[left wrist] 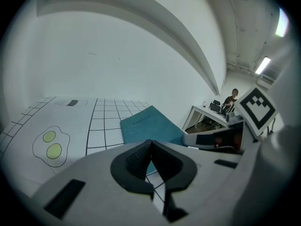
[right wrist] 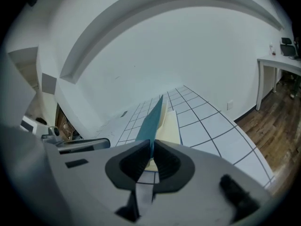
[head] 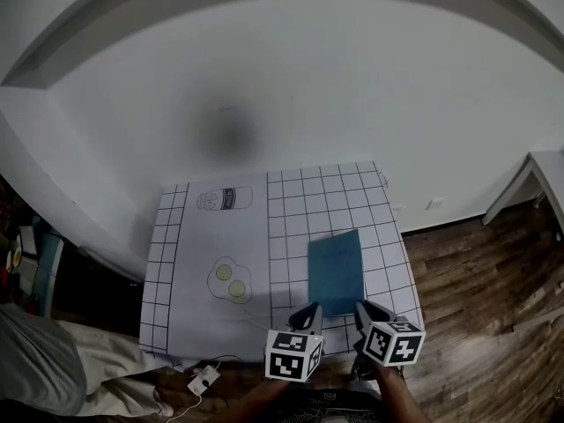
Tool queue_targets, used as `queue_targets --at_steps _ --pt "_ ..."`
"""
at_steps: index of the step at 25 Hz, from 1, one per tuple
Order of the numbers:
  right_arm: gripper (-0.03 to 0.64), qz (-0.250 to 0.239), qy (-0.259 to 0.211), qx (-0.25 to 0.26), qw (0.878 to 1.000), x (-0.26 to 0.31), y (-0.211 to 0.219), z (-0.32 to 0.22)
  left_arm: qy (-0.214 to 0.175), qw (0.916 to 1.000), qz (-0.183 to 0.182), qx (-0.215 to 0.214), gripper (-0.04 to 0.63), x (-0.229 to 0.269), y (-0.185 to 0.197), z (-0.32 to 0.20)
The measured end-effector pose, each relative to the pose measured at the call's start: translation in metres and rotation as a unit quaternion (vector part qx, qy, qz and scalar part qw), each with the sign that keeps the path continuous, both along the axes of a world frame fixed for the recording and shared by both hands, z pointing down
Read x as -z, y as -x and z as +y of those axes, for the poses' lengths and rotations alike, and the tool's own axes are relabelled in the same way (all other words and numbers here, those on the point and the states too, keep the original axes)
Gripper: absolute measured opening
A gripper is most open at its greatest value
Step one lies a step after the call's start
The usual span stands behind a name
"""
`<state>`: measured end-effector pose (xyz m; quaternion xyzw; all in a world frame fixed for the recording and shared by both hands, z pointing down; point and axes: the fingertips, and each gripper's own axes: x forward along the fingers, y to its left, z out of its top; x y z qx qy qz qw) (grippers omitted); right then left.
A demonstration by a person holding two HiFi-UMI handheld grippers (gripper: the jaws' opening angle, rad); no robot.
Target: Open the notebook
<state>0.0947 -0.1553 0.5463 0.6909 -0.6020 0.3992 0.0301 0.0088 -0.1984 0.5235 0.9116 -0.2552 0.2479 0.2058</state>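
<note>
A teal notebook (head: 336, 271) lies on the gridded mat (head: 291, 210), near the table's front right. My right gripper (head: 361, 308) is at its near edge, shut on the front cover. In the right gripper view (right wrist: 151, 142) the teal cover (right wrist: 153, 119) stands up edge-on between the pads, lifted off the cream pages (right wrist: 170, 128). My left gripper (head: 308, 310) hovers just left of the notebook's near corner. Its pads (left wrist: 150, 142) meet with nothing between them, and the notebook (left wrist: 146, 125) shows beyond them.
The mat carries a printed fried egg (head: 229, 280) and a bottle drawing (head: 223, 199). A white plug with a cable (head: 204, 379) lies at the front left edge. Wooden floor (head: 476, 271) lies right of the table, with a white desk (head: 529, 179) beyond it.
</note>
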Motion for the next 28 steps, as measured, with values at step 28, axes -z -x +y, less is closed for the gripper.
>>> queue_targets --at_steps 28 --pt "0.032 0.081 -0.083 0.089 0.989 0.067 0.093 -0.051 -0.005 0.9992 0.016 0.036 0.011 0.005 0.071 -0.026"
